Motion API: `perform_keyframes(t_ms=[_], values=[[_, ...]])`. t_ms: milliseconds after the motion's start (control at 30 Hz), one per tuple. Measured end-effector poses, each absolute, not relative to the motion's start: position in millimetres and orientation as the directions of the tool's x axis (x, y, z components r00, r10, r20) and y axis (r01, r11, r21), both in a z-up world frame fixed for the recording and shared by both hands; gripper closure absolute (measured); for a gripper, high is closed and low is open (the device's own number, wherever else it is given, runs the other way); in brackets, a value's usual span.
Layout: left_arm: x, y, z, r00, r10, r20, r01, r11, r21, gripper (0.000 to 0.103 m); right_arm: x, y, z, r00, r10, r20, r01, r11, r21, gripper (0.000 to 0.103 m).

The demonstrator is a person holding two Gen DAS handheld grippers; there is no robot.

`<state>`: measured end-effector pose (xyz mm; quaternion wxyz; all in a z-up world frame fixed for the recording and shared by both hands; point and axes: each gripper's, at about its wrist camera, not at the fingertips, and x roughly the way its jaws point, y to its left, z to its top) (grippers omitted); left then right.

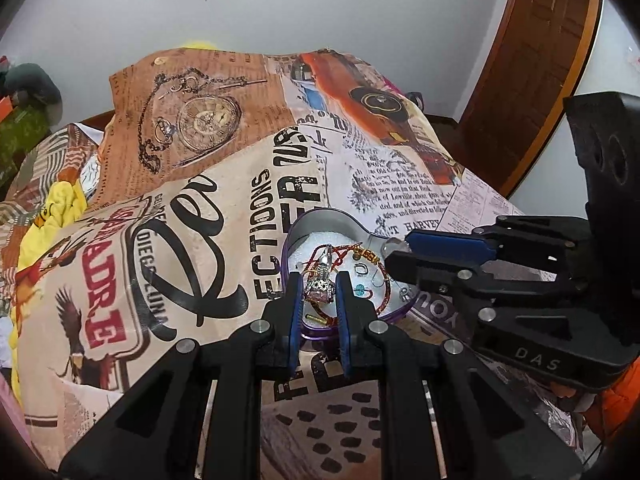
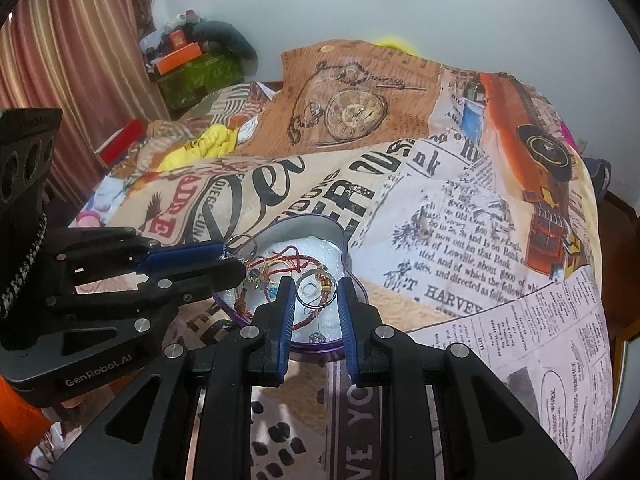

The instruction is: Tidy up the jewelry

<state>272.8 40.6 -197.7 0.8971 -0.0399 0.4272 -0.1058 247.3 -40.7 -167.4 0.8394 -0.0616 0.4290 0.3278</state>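
A heart-shaped purple tin with white lining sits on the printed bedspread and holds red braided cords, rings and small charms. My left gripper is shut on a pink and silver dangling earring over the tin's near side; from the right wrist view its tips are by the tin's left rim. My right gripper is shut on a silver ring above the tin. In the left wrist view the right gripper reaches in over the tin's right rim.
The bedspread has newspaper, pocket-watch and car prints and rises into a hump behind the tin. A yellow cloth lies at the left. Boxes and clutter stand by the curtain. A wooden door is at the right.
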Motion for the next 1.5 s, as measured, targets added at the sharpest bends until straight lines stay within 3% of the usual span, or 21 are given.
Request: perform_keyframes(t_ms=[1000, 1267, 1500], values=[[267.4, 40.4, -180.8, 0.618, -0.231, -0.752, 0.153, 0.973, -0.173, 0.088, 240.4, -40.2, -166.5, 0.42, 0.447, -0.79, -0.599, 0.791, 0.129, 0.083], [244.6, 40.5, -137.7, 0.69, -0.202, -0.695, 0.144, 0.979, -0.142, 0.088, 220.8, -55.3, -115.5, 0.529, 0.476, -0.703, -0.58, 0.807, 0.11, 0.083], [199.9, 36.5, -72.4, 0.803, -0.164, -0.573, 0.135, 0.986, -0.094, 0.087, 176.8, -75.8, -42.7, 0.678, 0.499, -0.54, -0.558, 0.828, 0.063, 0.083]])
